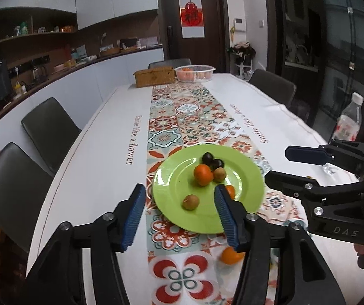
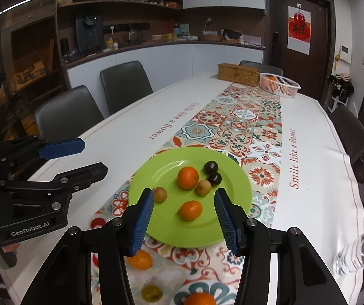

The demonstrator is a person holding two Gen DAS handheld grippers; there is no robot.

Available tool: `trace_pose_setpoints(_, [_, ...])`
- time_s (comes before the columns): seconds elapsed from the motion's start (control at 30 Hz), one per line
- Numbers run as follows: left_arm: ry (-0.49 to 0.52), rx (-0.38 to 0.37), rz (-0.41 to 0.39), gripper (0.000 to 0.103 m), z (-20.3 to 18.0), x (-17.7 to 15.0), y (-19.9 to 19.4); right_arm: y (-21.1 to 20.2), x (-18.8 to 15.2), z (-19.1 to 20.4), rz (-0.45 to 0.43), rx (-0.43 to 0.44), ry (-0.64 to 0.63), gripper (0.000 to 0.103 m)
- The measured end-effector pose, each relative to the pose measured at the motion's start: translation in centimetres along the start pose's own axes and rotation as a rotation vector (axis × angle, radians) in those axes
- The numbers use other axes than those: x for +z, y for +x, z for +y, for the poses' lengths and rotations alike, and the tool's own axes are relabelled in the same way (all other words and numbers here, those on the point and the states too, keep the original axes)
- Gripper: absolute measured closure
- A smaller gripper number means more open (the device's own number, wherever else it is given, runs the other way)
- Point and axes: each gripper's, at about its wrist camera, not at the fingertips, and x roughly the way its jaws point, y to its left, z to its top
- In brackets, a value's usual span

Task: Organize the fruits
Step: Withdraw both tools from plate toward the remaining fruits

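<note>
A green plate (image 1: 243, 178) (image 2: 232, 193) sits on the patterned runner. It holds two oranges (image 2: 187, 178) (image 2: 191, 210), two dark plums (image 2: 210, 167) and two brownish fruits (image 2: 203, 187) (image 2: 160, 194). My left gripper (image 1: 180, 208) is open and empty above the plate's near left edge. My right gripper (image 2: 184, 216) is open and empty over the plate's near edge; it also shows in the left wrist view (image 1: 281, 165). Loose on the runner in front of the plate lie an orange (image 2: 140, 259) (image 1: 230, 255), a yellow-green fruit (image 2: 151, 293) and another orange (image 2: 199, 300).
A wicker box (image 1: 155, 76) and a white basket of oranges (image 1: 194, 72) stand at the table's far end. A water bottle (image 1: 348, 120) (image 2: 360, 249) stands at the right edge. Dark chairs (image 1: 48, 127) line both sides.
</note>
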Motion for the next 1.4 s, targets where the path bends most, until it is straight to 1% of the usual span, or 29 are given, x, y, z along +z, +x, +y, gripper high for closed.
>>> trace_pose_setpoints(0.03, [-0.004, -0.008, -0.008, 0.043, -0.2, -0.2, -0.5, -0.6, -0.1, 0.1, -0.005, -0.002, -0.002, 0.051])
trace_pose_setpoints(0.07, [-0.008, -0.013, -0.013, 0.042, -0.4, -0.4, -1.0, -1.1, -0.3, 0.1, -0.011, -0.002, -0.002, 0.046])
trace_pose_setpoints(0.13, [-0.014, -0.018, -0.016, 0.041, -0.8, -0.9, -1.6, -2.0, -0.6, 0.3, -0.027, -0.004, -0.005, 0.042])
trace_pose_setpoints(0.27, [-0.032, -0.01, -0.02, 0.037, -1.5, -1.8, -3.1, -3.5, -1.4, 0.5, -0.04, -0.019, -0.007, 0.042])
trace_pose_setpoints(0.37, [-0.039, 0.003, -0.029, 0.034, -2.2, -2.3, -4.2, -4.6, -2.1, 0.5, -0.048, -0.027, -0.004, 0.036])
trace_pose_setpoints(0.53, [-0.031, 0.024, -0.044, 0.025, -3.5, -3.1, -5.9, -6.5, -3.3, 0.7, -0.065, -0.045, -0.014, 0.036])
trace_pose_setpoints(0.63, [-0.03, 0.033, -0.051, 0.023, -4.3, -3.7, -6.7, -7.3, -4.1, 0.5, -0.066, -0.039, -0.002, 0.035])
trace_pose_setpoints(0.73, [-0.034, 0.032, -0.053, 0.023, -5.1, -4.3, -7.2, -8.0, -5.0, 0.3, -0.069, -0.04, 0.007, 0.033])
trace_pose_setpoints(1.0, [-0.034, 0.048, -0.056, 0.023, -6.6, -6.5, -7.4, -9.0, -7.3, 0.3, -0.063, -0.063, -0.023, 0.033])
trace_pose_setpoints(1.13, [-0.028, 0.036, -0.063, 0.023, -7.3, -7.5, -7.5, -9.2, -8.3, 0.2, -0.067, -0.063, -0.039, 0.033])
trace_pose_setpoints(1.27, [0.0, 0.034, -0.076, 0.023, -7.9, -8.5, -7.3, -9.5, -9.4, 0.5, -0.083, -0.077, -0.062, 0.033])
trace_pose_setpoints(1.4, [0.02, 0.009, -0.067, 0.023, -8.5, -9.2, -6.6, -9.7, -10.4, 0.8, -0.096, -0.095, -0.097, 0.033])
